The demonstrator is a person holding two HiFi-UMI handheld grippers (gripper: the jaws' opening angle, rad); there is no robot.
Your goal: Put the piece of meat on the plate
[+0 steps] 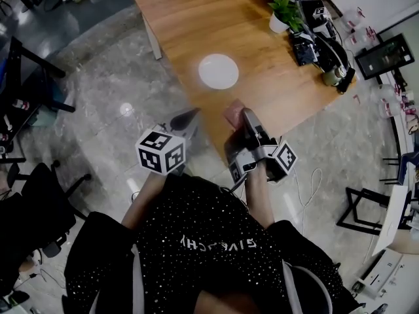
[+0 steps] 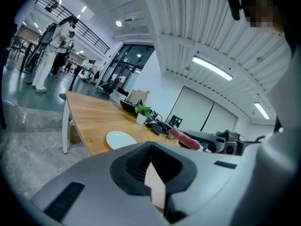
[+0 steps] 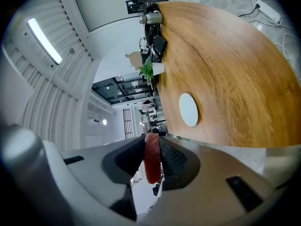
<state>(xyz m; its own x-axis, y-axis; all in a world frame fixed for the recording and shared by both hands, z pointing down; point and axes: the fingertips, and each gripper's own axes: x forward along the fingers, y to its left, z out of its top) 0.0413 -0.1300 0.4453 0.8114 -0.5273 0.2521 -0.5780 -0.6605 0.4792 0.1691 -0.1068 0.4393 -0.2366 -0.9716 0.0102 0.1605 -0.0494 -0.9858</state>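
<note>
- Currently: right gripper (image 1: 242,118) clamped on the piece of meat (image 3: 151,160), pads pressing its two broad faces, so the slab rides on edge and cannot slide out.
- Meat is in the air over the near edge of the table (image 1: 196,18), well short of the plate (image 1: 218,70).
- Plate is bare, lying flat mid-table straight ahead of the jaws; the approach line looks clear.
- Left gripper (image 1: 187,117) has its jaws drawn together with nothing gripped. It is off the table's near-left side, apparently kept out of the way.
- Judgement: carry phase; the meat has yet to be carried over the plate, lowered and released.
</note>
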